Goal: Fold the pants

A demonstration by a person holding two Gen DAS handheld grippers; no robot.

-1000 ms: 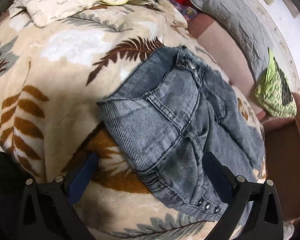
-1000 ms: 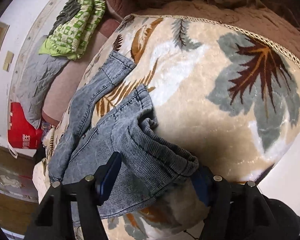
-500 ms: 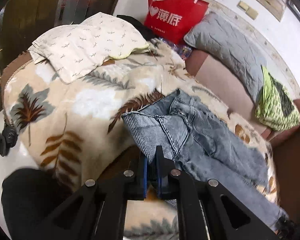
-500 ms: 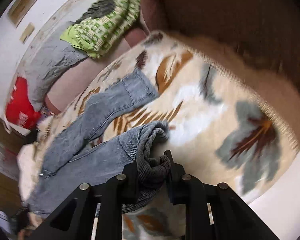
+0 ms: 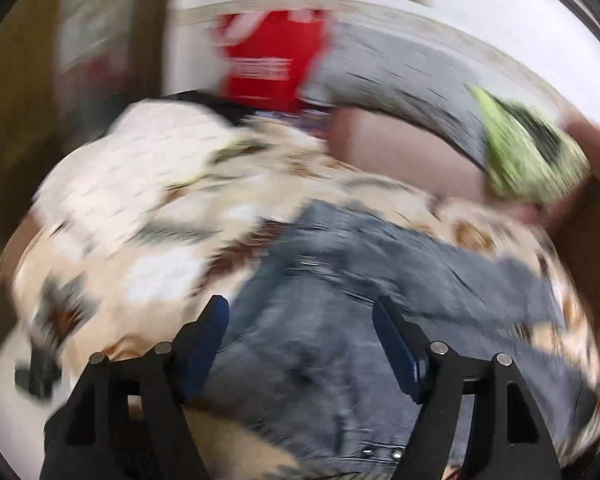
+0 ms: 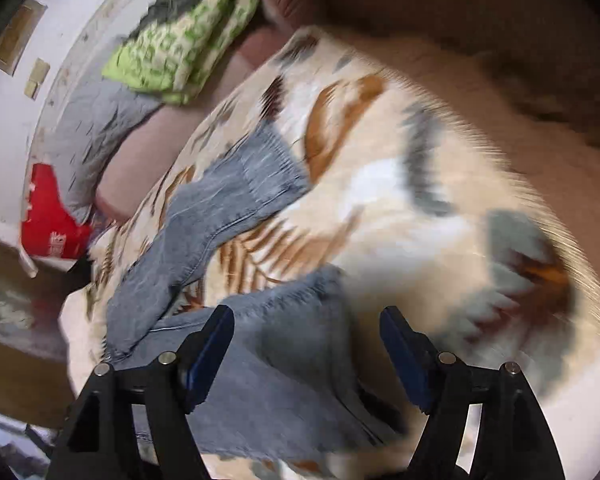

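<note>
A pair of grey-blue jeans (image 6: 204, 216) lies spread on a cream blanket with a brown and grey leaf print (image 6: 400, 184), which serves as the landmark here. Both wrist views are smeared by motion, so fine detail is lost.

In the right wrist view, the right gripper (image 6: 306, 324) hangs above the blanket with its blue-padded fingers set wide apart and nothing between them. One trouser leg runs away across the blanket toward its far edge; the other leg's hem lies directly under the gripper, at the blanket's near edge.

In the left wrist view, the left gripper (image 5: 300, 316) is likewise spread wide and empty, poised over the waist end of the jeans at the blanket's near side. A row of metal studs glints low in the frame.

Beyond the blanket's far edge sit a grey quilted pillow (image 5: 392, 68), a red bag (image 5: 272, 60) and a green patterned cloth (image 6: 180, 48).

The legs lie splayed apart – the garment is not yet folded. To do this step well, each gripper should probably pinch a firm seam or hem rather than loose cloth, then lift together so the fabric stays taut and one leg lands squarely on the other. Plush pile may drag the denim.
</note>
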